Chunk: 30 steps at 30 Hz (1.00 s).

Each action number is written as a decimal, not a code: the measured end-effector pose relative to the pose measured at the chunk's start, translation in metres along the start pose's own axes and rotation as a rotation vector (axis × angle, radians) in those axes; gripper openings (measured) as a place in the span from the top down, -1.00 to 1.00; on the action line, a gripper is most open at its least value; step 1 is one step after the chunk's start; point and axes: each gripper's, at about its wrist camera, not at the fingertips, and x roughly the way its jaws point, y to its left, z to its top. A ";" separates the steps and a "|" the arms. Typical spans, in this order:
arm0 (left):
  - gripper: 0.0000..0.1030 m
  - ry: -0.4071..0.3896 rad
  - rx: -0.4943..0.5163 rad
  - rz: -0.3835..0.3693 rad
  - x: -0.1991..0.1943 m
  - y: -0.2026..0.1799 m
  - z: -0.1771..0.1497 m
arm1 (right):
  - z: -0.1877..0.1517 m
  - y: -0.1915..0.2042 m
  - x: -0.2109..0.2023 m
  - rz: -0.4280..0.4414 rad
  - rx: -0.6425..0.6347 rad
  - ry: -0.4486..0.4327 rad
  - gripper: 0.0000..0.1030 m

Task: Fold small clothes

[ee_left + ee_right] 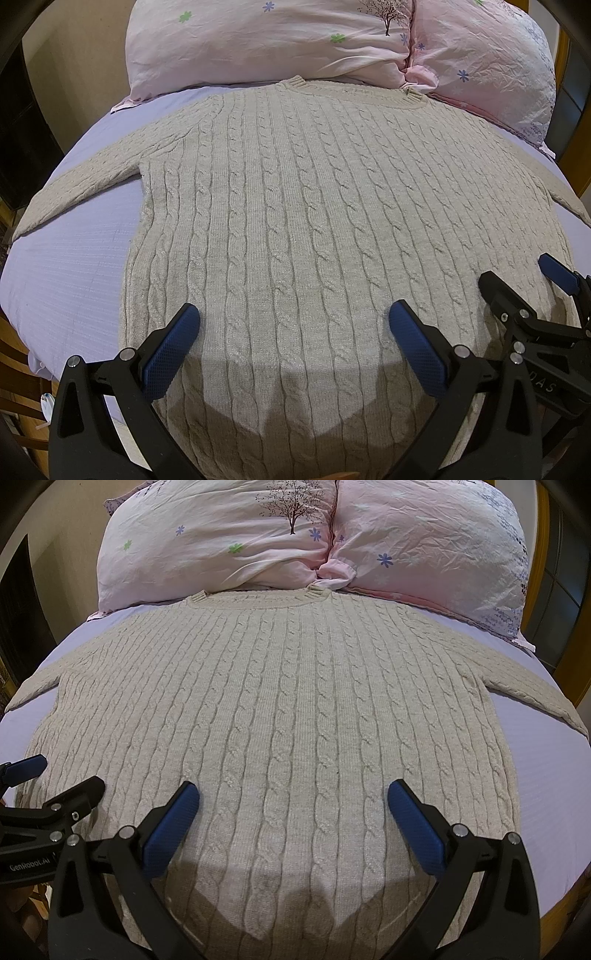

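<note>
A beige cable-knit sweater (295,221) lies flat on the lavender bed sheet (74,266), collar at the far side, both sleeves spread out to the sides. It fills the right wrist view too (288,709). My left gripper (293,317) is open and empty, hovering over the sweater's lower left part. My right gripper (293,795) is open and empty over the lower right part. The right gripper shows at the right edge of the left wrist view (517,291). The left gripper shows at the left edge of the right wrist view (59,775).
Two pink flowered pillows (266,40) (487,62) lie behind the collar, one touching it. The lavender sheet (546,775) shows beside the sweater. A wooden bed frame (565,51) and dark furniture (22,122) edge the bed.
</note>
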 end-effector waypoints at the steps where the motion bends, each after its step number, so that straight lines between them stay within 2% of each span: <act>1: -0.97 0.000 0.000 0.000 0.000 0.000 0.000 | 0.000 0.000 0.000 0.000 0.000 0.000 -0.97; 30: -0.97 -0.001 0.000 0.000 0.000 0.000 0.000 | -0.003 0.000 0.000 0.000 -0.001 -0.002 -0.97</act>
